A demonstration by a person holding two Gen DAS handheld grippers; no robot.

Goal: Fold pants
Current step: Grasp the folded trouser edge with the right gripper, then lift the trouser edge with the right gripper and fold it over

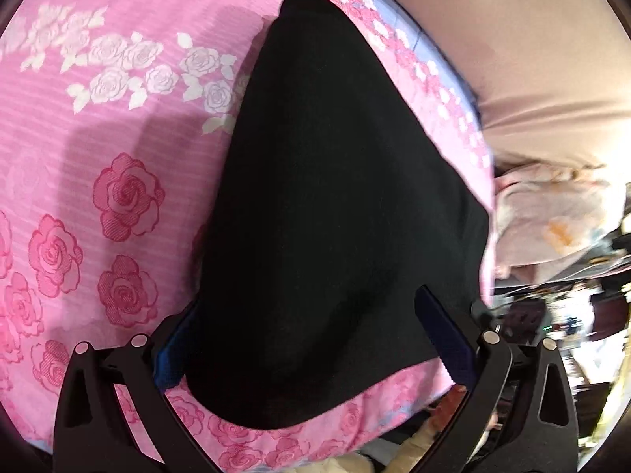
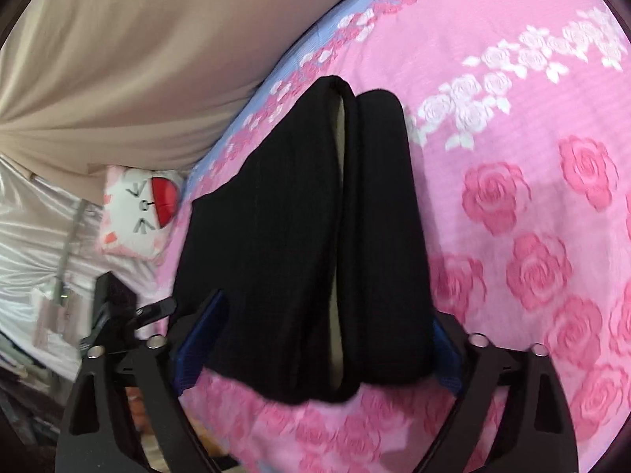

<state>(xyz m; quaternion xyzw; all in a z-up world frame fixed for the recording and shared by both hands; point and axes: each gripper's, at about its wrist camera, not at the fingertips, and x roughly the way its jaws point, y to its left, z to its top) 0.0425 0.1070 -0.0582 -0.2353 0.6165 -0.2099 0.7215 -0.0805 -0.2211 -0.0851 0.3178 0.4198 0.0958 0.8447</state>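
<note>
On a pink rose-print bedspread (image 1: 79, 126) lie black pants (image 1: 335, 197), folded into a long dark shape, near the spread's edge with the blue border. Seen from the left wrist as one plain black mass, wide near the camera and narrowing away, no seams or layers showing. Left gripper (image 1: 311, 339) spread wide, blue-padded fingers (image 1: 437, 331) on either side of the near end of the pants; left pad half hidden behind the cloth, so cannot tell whether the fingers touch it. Nothing pinched between them.

Left to right in that view: white roses up top and red roses below on the spread, then the pants, then a strip of blue border (image 1: 445, 75), then a beige curtain (image 1: 532, 59), a pale bundle of cloth (image 1: 552, 216) under it, and blurred room clutter at the far right, too smeared to name.

Shown by the right wrist only: two stacked legs side by side with a pale lining (image 2: 343, 134) visible in the gap between them, and rolled hems at the far end. Pants (image 2: 299, 236) again between the fingers of the right gripper (image 2: 323, 339), held wide apart, blue pads (image 2: 201, 339) flanking the near end; right pad mostly covered by cloth. Contact not clear.

Left to right here: shiny white fabric (image 2: 35, 236) and a black clamp (image 2: 118, 315) at the edge, a white cat-face cushion with a red patch (image 2: 142, 209) beside the bed edge under the curtain (image 2: 138, 59), then the blue border, the pants, and open pink spread (image 2: 532, 216).
</note>
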